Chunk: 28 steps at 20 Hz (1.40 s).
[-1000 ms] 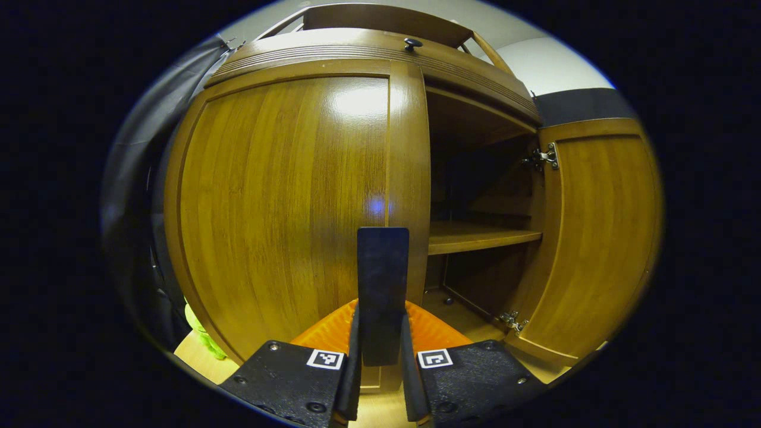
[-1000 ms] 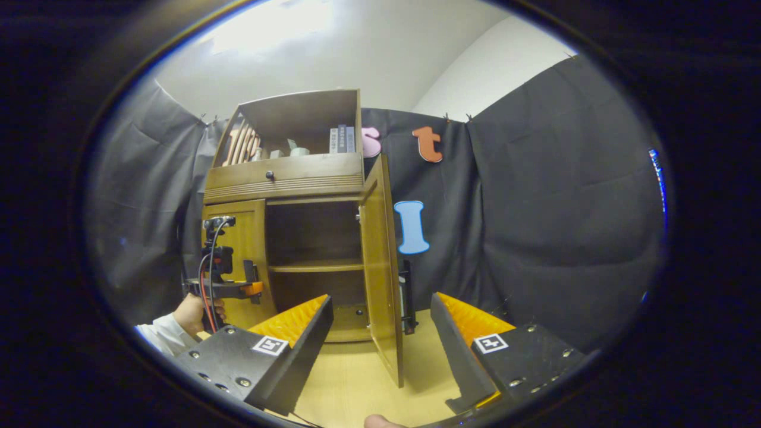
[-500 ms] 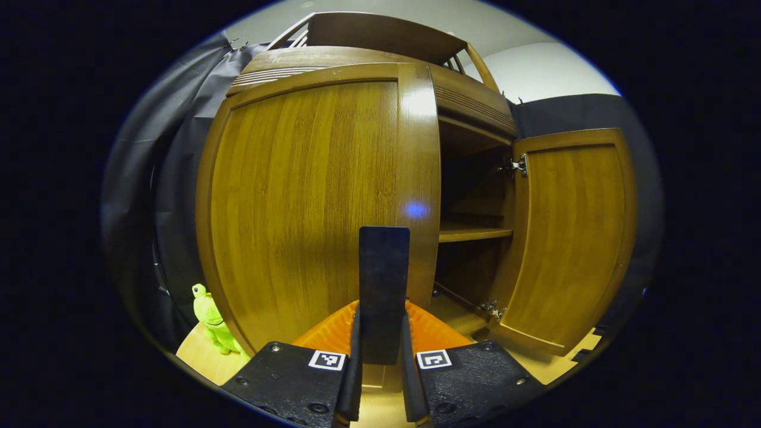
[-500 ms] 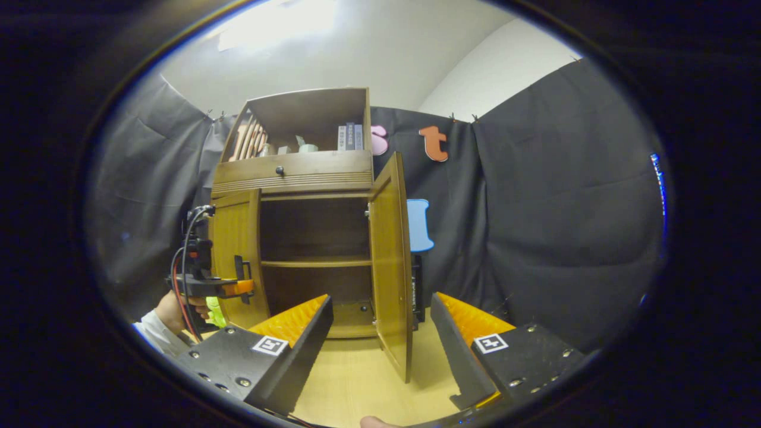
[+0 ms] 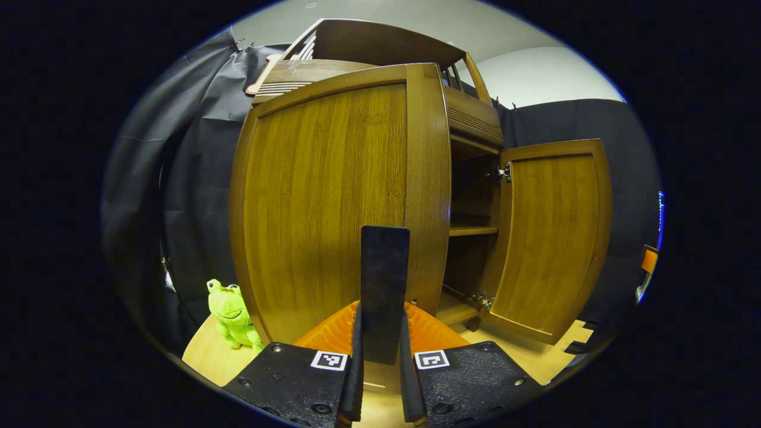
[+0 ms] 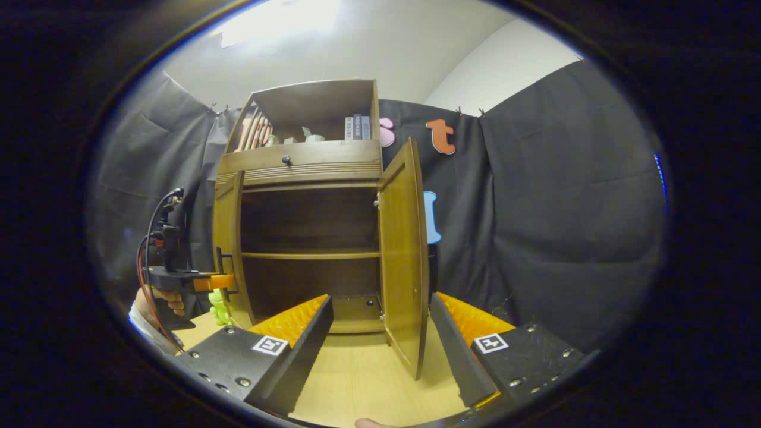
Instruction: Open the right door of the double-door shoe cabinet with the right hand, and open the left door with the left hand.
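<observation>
Swung wider than a second ago, the left door (image 5: 333, 202) stands well open, its dark handle (image 5: 384, 285) clenched between the left gripper (image 5: 380, 351) fingers. At 3 o'clock the right door (image 5: 547, 238) hangs open. The right gripper (image 6: 380, 333) hangs released, apart from the shoe cabinet (image 6: 309, 238) on the pale wood floor (image 6: 362, 380). A green frog toy (image 5: 230, 312) sits at 8 o'clock; the cabinet's interior is dim.

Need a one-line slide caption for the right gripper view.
Right gripper open before the shoe cabinet, both doors swung out, left gripper on the left door's handle.
</observation>
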Tool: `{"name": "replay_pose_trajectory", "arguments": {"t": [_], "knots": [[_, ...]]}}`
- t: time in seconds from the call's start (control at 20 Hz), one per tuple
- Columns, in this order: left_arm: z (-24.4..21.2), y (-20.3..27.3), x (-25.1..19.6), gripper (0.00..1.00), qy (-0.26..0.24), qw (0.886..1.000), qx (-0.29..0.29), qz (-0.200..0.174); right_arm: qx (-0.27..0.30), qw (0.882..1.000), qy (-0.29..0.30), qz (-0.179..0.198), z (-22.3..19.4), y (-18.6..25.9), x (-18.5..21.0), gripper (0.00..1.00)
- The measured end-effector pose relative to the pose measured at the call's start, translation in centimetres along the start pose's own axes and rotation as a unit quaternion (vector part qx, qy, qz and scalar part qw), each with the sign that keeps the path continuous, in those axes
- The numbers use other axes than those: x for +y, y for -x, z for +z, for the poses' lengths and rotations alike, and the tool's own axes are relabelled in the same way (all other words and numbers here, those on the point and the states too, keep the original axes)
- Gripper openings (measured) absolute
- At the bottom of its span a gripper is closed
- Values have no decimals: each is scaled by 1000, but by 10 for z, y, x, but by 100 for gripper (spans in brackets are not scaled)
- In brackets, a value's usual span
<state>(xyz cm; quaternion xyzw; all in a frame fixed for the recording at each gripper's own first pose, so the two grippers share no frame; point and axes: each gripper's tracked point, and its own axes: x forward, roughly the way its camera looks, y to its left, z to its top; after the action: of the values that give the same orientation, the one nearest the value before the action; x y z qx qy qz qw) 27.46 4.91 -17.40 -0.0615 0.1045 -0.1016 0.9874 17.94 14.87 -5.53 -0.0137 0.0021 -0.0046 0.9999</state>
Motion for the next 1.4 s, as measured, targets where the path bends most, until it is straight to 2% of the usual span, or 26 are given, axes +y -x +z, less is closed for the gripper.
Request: {"name": "replay_pose_trajectory", "arguments": {"t": [0.25, 0.45, 0.75, 1.4], "knots": [[6, 4, 2, 27, -5, 1000, 0, 11, 9, 1000, 10, 17, -7, -6, 13, 98], [7, 7, 2, 27, 0, 1000, 0, 17, 19, 998, -6, 53, -17, -9, 33, 98], [7, 20, 12, 27, -14, 999, -4, 33, 23, 997, -12, 71, -20, -10, 47, 98], [11, 61, 48, 24, -27, 996, -5, 85, 13, 996, -39, 79, -21, -2, 50, 99]]}}
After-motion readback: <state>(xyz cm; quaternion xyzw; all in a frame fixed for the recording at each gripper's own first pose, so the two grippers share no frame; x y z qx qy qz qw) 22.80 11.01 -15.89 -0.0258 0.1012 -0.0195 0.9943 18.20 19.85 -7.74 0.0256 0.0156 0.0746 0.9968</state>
